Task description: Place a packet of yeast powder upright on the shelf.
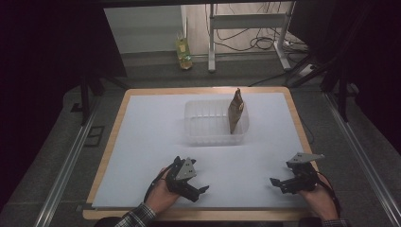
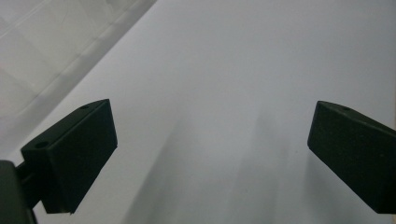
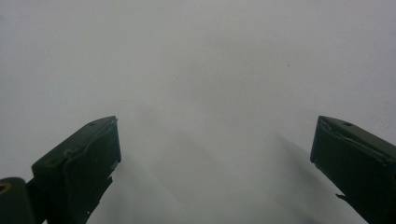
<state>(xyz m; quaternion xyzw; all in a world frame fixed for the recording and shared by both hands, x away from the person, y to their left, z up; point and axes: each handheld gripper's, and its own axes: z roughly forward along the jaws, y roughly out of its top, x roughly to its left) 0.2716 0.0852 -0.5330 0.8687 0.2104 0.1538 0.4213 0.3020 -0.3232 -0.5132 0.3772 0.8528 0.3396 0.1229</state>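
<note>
While claw views show white sheet (image 2: 233,70), high view shows pouch (image 1: 235,113).

Left gripper (image 1: 202,191): black angular body, grey three-cornered plate on top with small dark holes, thin black cable trailing back along the hand. Right gripper (image 1: 275,182): same black build, grey three-cornered plate, black cable looping by the wrist. Left hand (image 1: 161,195) comes out of a plaid sleeve (image 1: 137,216), dark and light checks. Right hand (image 1: 321,201) also has a checked cuff, barely visible at the frame's bottom edge. In the left gripper view, the jaws are matte black blocks with slanted faces and a small round hole near each top corner. In the right gripper view, same black blocks, edges worn and chipped, pad lining peeling slightly.
</note>
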